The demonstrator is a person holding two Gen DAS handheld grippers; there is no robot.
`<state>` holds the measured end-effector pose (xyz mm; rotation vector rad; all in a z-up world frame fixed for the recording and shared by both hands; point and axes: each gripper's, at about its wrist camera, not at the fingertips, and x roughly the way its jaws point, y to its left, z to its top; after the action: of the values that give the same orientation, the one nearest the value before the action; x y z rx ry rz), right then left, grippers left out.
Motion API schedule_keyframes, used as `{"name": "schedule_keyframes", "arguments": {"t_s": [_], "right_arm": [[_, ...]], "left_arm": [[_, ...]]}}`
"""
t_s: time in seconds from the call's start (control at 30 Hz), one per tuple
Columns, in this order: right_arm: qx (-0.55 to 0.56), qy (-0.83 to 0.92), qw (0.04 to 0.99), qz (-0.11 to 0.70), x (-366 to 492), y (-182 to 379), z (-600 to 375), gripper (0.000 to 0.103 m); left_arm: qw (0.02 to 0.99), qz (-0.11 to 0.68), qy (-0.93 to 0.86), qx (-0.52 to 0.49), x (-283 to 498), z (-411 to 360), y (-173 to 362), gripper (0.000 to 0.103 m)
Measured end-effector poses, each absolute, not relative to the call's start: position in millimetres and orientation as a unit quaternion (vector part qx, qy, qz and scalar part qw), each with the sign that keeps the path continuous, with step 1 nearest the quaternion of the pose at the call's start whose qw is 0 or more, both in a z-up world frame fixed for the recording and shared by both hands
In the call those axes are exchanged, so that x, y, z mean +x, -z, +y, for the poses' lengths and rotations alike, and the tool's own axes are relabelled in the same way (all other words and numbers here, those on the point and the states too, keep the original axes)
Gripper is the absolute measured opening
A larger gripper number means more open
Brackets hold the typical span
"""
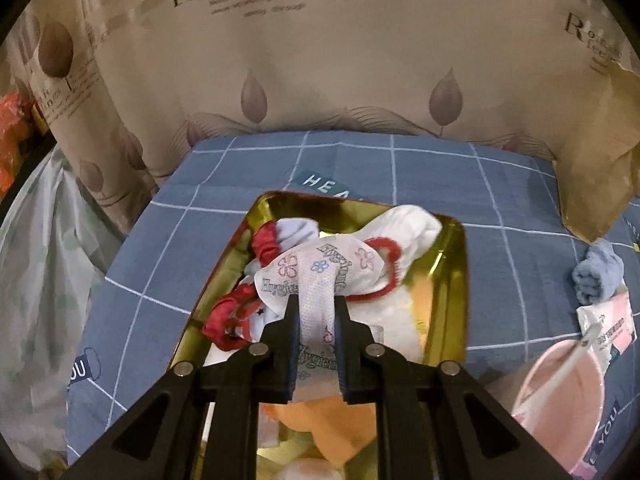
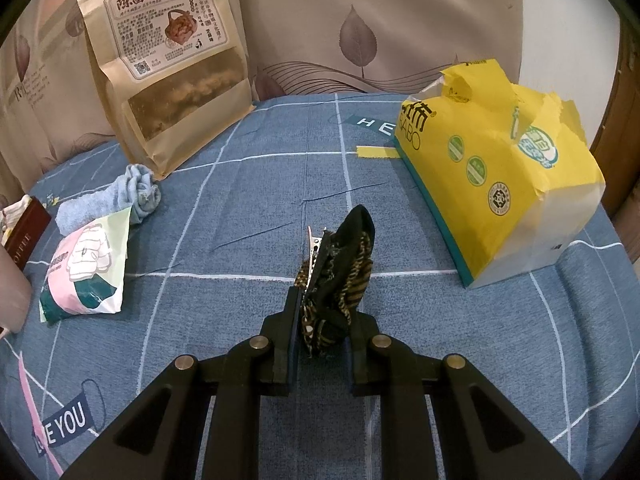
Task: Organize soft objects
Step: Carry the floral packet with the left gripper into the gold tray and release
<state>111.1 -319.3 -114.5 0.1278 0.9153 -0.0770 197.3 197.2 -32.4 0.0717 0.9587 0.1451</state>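
Note:
My left gripper (image 1: 316, 300) is shut on a white printed "Hygienic" cloth (image 1: 320, 276) and holds it over a gold tin tray (image 1: 454, 280). The tray holds white socks (image 1: 404, 228), a red scrunchie (image 1: 264, 244) and other soft pieces. My right gripper (image 2: 324, 292) is shut on a black and gold hair clip with fabric (image 2: 340, 272), held above the blue checked bedsheet (image 2: 240, 320). A rolled light blue towel (image 2: 120, 196) lies at the left of the right wrist view and also shows in the left wrist view (image 1: 598, 276).
A brown paper snack bag (image 2: 172, 60) stands at the back left, a torn yellow tissue pack (image 2: 500, 176) at the right. A small pink and white packet (image 2: 88, 272) lies by the towel. A pink cup (image 1: 560, 400) stands right of the tray.

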Motion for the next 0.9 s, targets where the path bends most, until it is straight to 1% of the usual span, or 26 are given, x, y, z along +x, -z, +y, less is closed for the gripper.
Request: {"name": "schedule_keyframes", "arguments": {"t_s": [0.2, 0.3, 0.33, 0.37, 0.4, 0.43, 0.5, 0.57, 0.7, 0.77, 0.9], "right_arm": [[0.060, 0.038, 0.894, 0.442, 111.3, 114.4, -318.5, 0.017], [0.057, 0.039, 0.894, 0.442, 112.2, 114.4, -317.6, 0.017], [0.057, 0.039, 0.894, 0.442, 112.1, 114.5, -317.4, 0.017], [0.056, 0.039, 0.894, 0.442, 112.3, 114.5, -317.3, 0.017], [0.056, 0.039, 0.894, 0.442, 112.3, 114.5, -317.3, 0.016], [0.055, 0.039, 0.894, 0.442, 113.6, 114.9, -317.3, 0.017], [0.054, 0.039, 0.894, 0.442, 113.8, 115.0, -317.2, 0.017], [0.052, 0.040, 0.894, 0.443, 114.6, 115.3, -316.8, 0.017], [0.045, 0.041, 0.894, 0.443, 114.3, 115.1, -316.4, 0.017], [0.043, 0.042, 0.894, 0.444, 113.9, 114.8, -316.0, 0.017], [0.039, 0.043, 0.894, 0.444, 114.3, 114.8, -315.5, 0.017]], "left_arm": [[0.880, 0.468, -0.075, 0.033, 198.2, 204.4, 43.8, 0.015], [0.881, 0.466, -0.075, 0.034, 196.9, 203.4, 43.2, 0.017], [0.881, 0.466, -0.074, 0.033, 197.2, 203.5, 42.5, 0.023], [0.881, 0.467, -0.073, 0.031, 196.8, 203.7, 41.4, 0.034], [0.880, 0.468, -0.074, 0.031, 197.0, 204.3, 40.8, 0.039], [0.880, 0.468, -0.076, 0.032, 196.1, 204.9, 39.6, 0.041], [0.882, 0.465, -0.067, 0.030, 192.1, 204.2, 34.7, 0.042], [0.884, 0.463, -0.059, 0.027, 185.6, 204.5, 27.7, 0.046], [0.893, 0.447, -0.050, 0.024, 166.0, 203.9, 6.8, 0.049], [0.901, 0.431, -0.047, 0.024, 148.2, 202.9, -7.1, 0.057], [0.909, 0.410, -0.052, 0.056, 116.2, 195.4, -22.4, 0.059]]}}
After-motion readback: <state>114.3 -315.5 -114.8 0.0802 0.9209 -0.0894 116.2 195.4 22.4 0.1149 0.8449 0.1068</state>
